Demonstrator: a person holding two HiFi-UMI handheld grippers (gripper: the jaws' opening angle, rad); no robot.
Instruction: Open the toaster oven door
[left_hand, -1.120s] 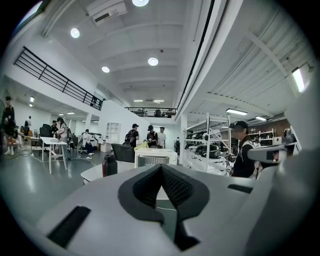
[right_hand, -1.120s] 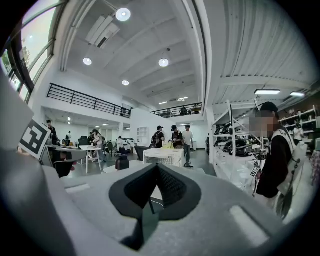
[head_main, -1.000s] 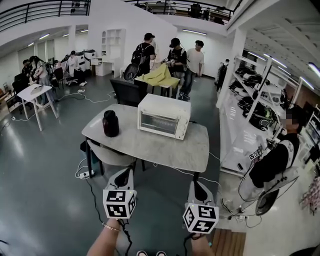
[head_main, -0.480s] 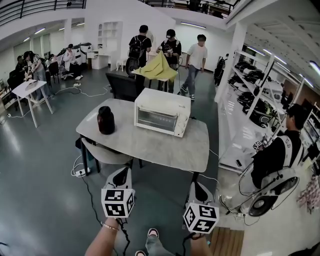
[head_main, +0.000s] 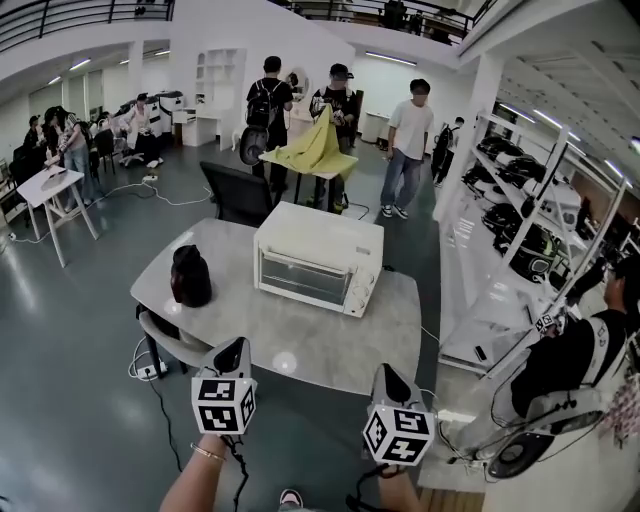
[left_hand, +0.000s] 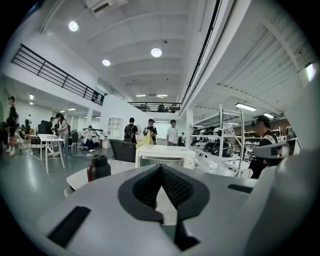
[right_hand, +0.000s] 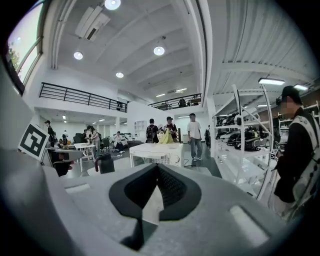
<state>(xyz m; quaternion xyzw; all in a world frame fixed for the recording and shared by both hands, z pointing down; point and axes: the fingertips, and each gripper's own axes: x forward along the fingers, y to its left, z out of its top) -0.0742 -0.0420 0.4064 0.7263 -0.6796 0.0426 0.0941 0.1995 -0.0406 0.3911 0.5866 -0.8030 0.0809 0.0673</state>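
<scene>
Table, toaster oven: whole from overhead

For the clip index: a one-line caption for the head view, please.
Left gripper and right gripper held before the table with the closed toaster oven and a dark jar.

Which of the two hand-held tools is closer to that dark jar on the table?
The left. The left tool is in front of the dark jar, short of the table; the right tool is farther off, to the jar's right.
</scene>
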